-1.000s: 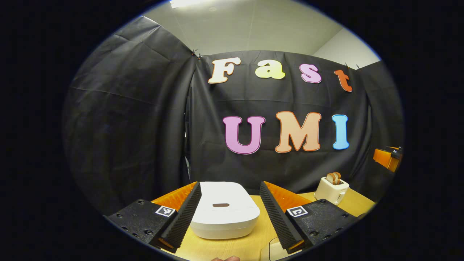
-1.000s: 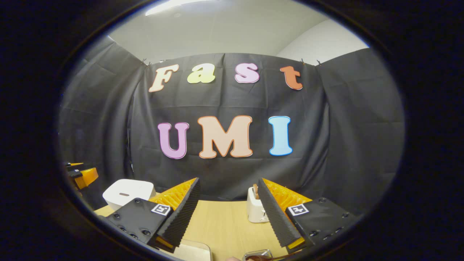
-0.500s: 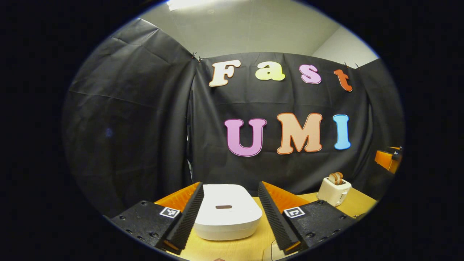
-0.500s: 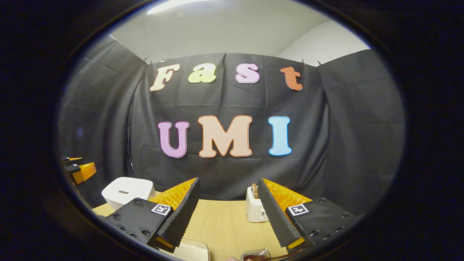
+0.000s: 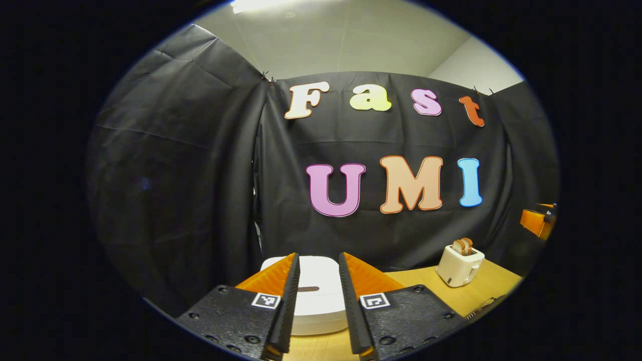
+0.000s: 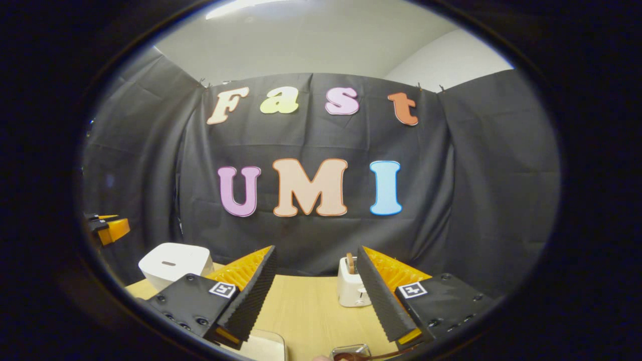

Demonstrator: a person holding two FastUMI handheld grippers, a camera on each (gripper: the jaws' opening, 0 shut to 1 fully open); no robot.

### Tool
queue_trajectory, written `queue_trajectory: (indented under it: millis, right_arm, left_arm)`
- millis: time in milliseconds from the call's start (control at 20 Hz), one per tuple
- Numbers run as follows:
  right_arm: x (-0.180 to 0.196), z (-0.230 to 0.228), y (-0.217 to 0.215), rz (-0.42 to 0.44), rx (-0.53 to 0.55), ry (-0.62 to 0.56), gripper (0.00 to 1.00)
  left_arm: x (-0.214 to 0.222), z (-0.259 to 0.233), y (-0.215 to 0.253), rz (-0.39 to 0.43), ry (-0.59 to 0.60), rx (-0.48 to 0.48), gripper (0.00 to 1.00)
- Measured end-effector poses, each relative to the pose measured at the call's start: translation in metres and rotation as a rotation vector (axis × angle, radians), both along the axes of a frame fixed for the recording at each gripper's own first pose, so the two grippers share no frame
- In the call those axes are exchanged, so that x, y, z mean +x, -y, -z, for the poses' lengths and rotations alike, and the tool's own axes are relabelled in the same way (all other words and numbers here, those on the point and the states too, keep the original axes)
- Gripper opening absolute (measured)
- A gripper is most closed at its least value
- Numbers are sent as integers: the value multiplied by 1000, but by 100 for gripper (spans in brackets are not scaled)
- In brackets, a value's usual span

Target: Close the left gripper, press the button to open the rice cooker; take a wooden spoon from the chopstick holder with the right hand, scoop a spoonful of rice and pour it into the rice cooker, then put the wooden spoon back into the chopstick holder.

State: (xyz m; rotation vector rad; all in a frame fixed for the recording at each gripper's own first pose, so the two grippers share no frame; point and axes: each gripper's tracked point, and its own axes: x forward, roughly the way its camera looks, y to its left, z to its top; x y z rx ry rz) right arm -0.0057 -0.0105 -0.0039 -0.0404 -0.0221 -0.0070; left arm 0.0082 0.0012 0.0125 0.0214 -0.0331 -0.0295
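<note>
The white rice cooker [image 5: 318, 301] sits on the wooden table, lid down, straight ahead of my left gripper [image 5: 318, 256]. Its dark oval button [image 5: 307, 289] shows in the narrow gap between the fingers, which have no contact with it. The jaws stand partly closed with nothing held. In the right gripper view the cooker [image 6: 175, 260] is at the far left, and my right gripper [image 6: 316, 248] stands wide open and empty above the table. A small white holder [image 6: 351, 288] with brown wooden pieces sticking up stands just left of its right finger; the same holder [image 5: 459, 265] appears at the right.
A pale flat container [image 6: 261, 347] and a small shiny object with a brown piece [image 6: 351, 351] lie at the near table edge under my right gripper. The light wooden table [image 6: 311, 311] runs back to the black cloth wall.
My left gripper's fingers have drawn much closer together and lined up on the rice cooker's button. The right gripper has barely moved.
</note>
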Motion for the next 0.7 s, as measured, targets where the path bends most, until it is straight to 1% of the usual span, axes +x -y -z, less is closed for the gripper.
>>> queue_trajectory:
  millis: [50, 150, 200, 250, 300, 350, 450, 550, 700]
  right_arm:
    - [-2, -3, -2, -3, 1, 6, 99]
    - [-3, -6, -4, -7, -10, 21, 100]
    - [-3, -6, -6, -9, -18, 22, 100]
    - [-4, -3, -7, -10, -25, 19, 100]
    - [-5, -2, -8, -12, -30, 15, 100]
    - [-4, -1, -9, -11, -35, 11, 100]
    - [-6, -1, -10, -8, -40, 6, 100]
    - [-6, -2, -11, -2, -47, 8, 100]
    - [-9, -3, -14, 8, -57, 11, 99]
  left_arm:
    - [2, 1, -2, -1, -3, -5, 36]
    - [9, 6, -13, -39, -7, -17, 22]
    - [10, 6, -16, -45, -6, -26, 12]
    - [10, 9, -18, -52, -7, -32, 7]
    - [13, 9, -25, -61, -6, -39, 0]
    - [15, 11, -27, -58, -11, -52, 0]
    - [18, 15, -26, -24, -22, -71, 0]
    - [28, 18, -29, 1, -30, -73, 0]
    - [47, 33, -37, 13, -65, -78, 0]
